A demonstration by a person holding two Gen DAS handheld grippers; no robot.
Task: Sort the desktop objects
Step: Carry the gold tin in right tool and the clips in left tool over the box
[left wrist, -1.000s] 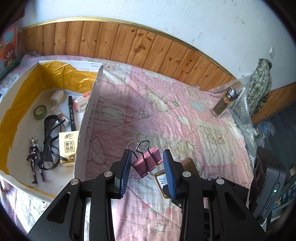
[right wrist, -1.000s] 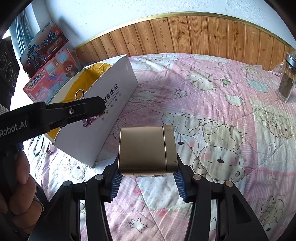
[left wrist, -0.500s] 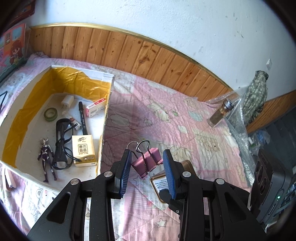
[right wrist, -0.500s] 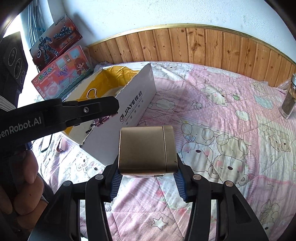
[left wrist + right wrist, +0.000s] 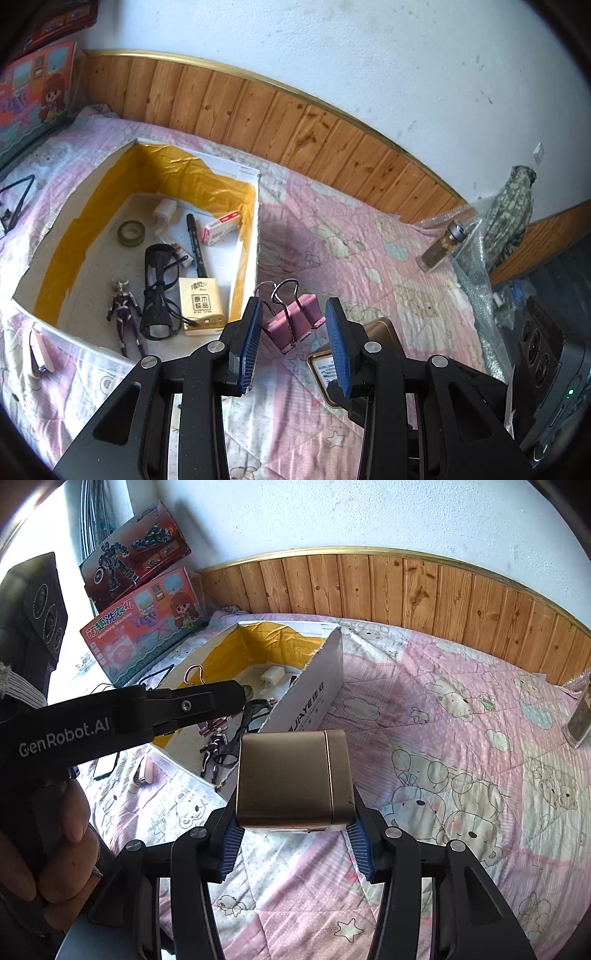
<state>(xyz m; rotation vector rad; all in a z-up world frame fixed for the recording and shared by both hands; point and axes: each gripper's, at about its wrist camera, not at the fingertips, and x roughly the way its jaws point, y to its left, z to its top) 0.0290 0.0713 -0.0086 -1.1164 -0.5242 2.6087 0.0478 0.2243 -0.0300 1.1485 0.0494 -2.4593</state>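
Note:
My left gripper is shut on a pink binder clip, held in the air just right of the open cardboard box. The yellow-lined box holds a toy figure, a tissue pack, black glasses, a pen, a tape roll and a charger. My right gripper is shut on a gold tin, above the pink quilt near the box's front corner. The left gripper reaches over the box rim in the right wrist view.
A glass jar stands at the quilt's far right beside bubble wrap. Toy boxes lean on the wall behind the cardboard box. A phone and a pink item lie left of it. A person's hand grips the left tool.
Both grippers have risen and shifted toward the cardboard box, so more of its inside shows. The clip and the gold tin stay held as before.

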